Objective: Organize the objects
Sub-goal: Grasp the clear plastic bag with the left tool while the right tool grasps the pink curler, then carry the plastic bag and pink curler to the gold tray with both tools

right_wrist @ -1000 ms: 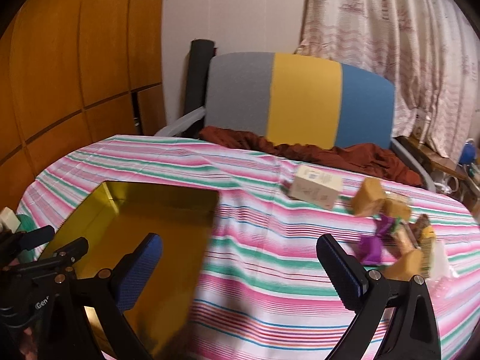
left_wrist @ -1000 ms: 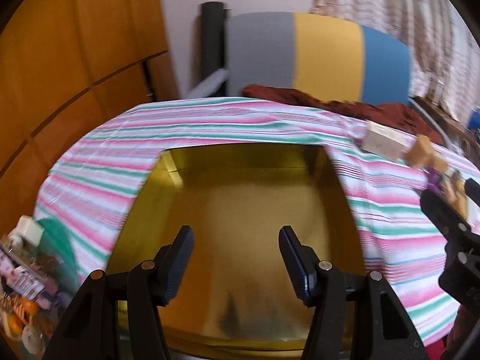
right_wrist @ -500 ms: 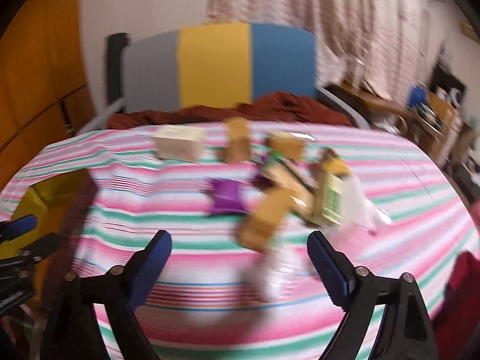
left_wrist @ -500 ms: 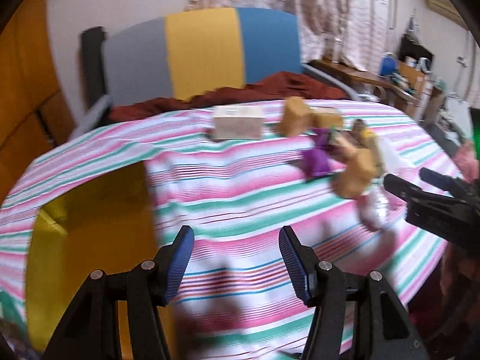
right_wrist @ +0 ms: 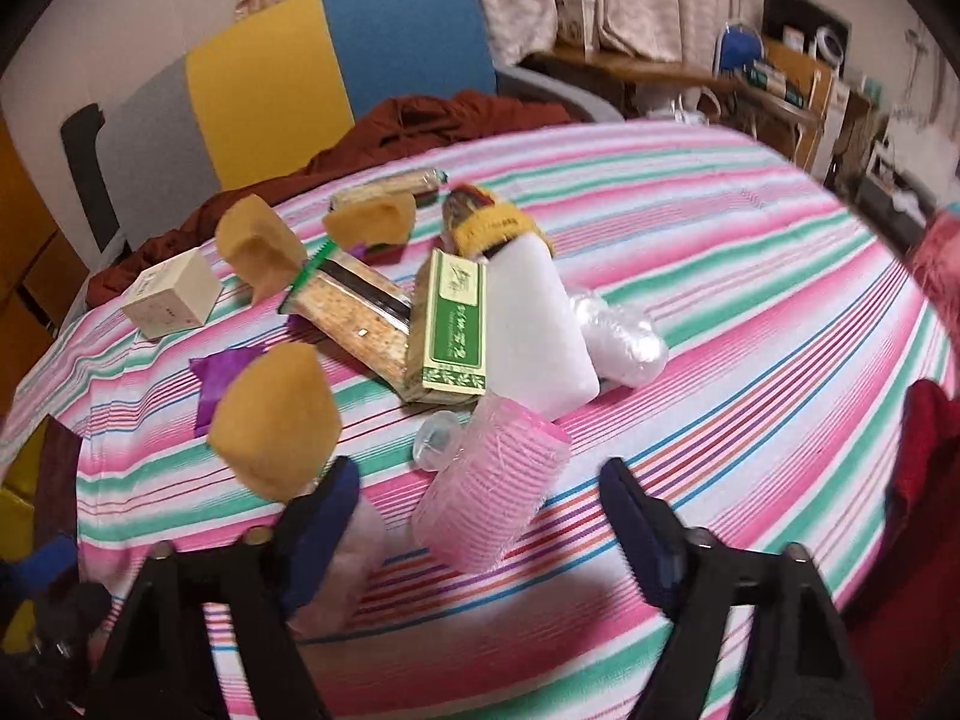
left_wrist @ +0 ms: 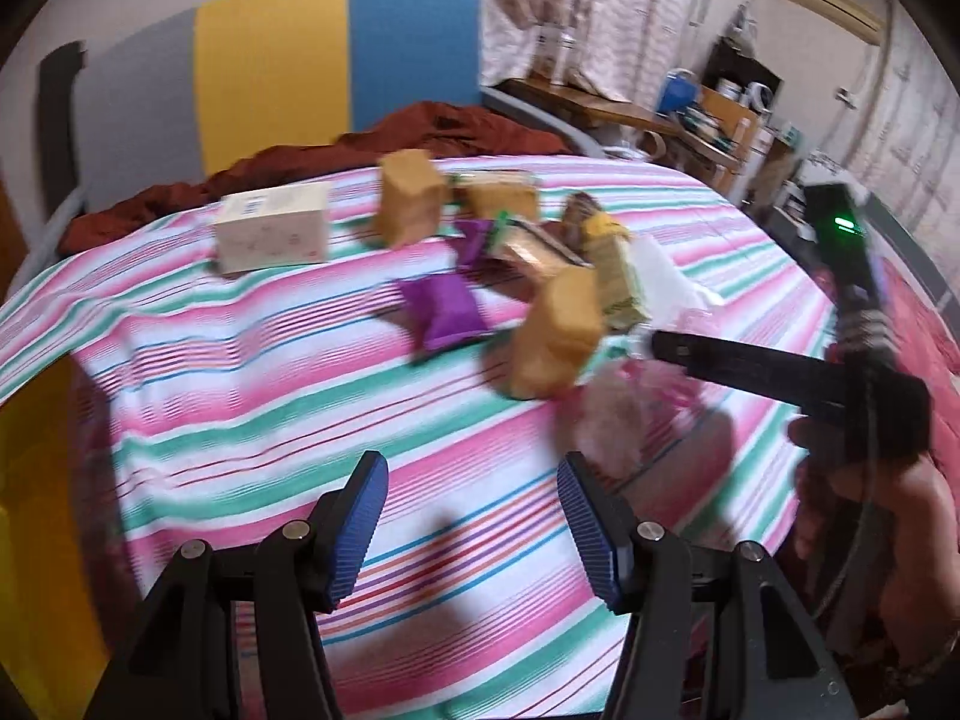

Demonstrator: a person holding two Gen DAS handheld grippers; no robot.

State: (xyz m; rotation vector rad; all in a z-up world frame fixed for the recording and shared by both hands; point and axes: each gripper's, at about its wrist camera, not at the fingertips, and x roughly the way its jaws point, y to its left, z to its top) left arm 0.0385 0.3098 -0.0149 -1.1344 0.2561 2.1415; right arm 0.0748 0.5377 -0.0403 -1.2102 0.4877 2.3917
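Note:
A pile of items lies on the striped tablecloth (right_wrist: pixel 750 300): a cream box (right_wrist: pixel 171 297), tan pouches (right_wrist: pixel 276 420), a cracker pack (right_wrist: pixel 354 312), a green box (right_wrist: pixel 453 324), a white wedge (right_wrist: pixel 534 324) and a purple packet (left_wrist: pixel 444 312). A pink wrapped stack of cups (right_wrist: pixel 492 480) lies on its side just ahead of my right gripper (right_wrist: pixel 480 516). Its jaws are closing, with gaps left on both sides of the stack. My left gripper (left_wrist: pixel 471 516) hangs open over bare cloth, short of the pile, with nothing between its fingers.
The gold tin (left_wrist: pixel 36 480) shows at the left edge of the table. A grey, yellow and blue chair back (left_wrist: pixel 270 72) with a rust-red cloth (left_wrist: pixel 420 126) stands behind the table. A cluttered desk (right_wrist: pixel 780 90) is at the back right. A hand (left_wrist: pixel 870 510) holds the right gripper.
Both views have swung right, from the gold tin to the pile of items. The right jaws have narrowed, and the pink stack now lies in front of them.

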